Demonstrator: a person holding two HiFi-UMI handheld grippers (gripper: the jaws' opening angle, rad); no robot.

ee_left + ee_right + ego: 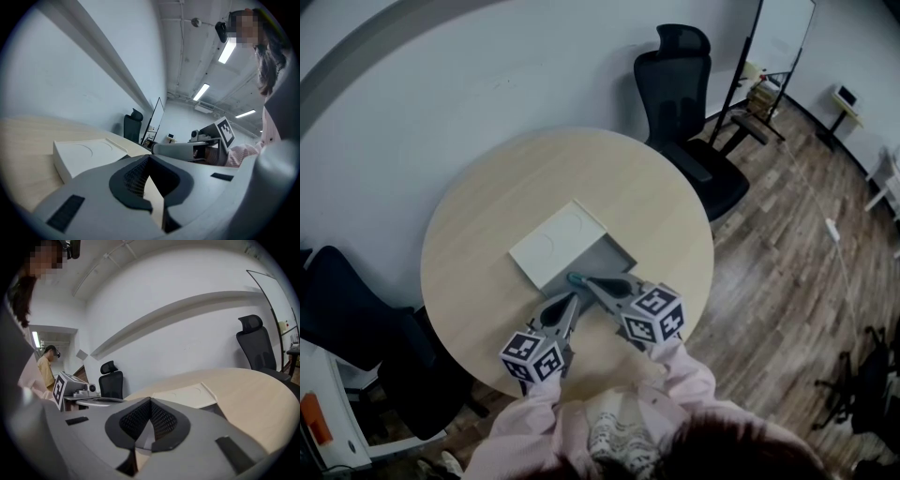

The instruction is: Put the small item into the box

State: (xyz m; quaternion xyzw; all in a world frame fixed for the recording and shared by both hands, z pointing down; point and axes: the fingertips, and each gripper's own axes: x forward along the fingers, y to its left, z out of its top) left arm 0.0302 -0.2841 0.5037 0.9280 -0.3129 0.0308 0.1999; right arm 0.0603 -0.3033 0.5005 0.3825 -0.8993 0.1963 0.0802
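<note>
At box (pixel 553 246) near edge — small item (pixel 575 278) at tip of right tool (pixel 585 280); left tool (pixel 573 299) beside, both closed.

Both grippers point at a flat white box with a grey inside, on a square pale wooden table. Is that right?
Not quite: the pale wooden table is round, not square, as the head view shows. The rest holds: the left gripper and the right gripper both point at the flat white box with a grey inside.
</note>
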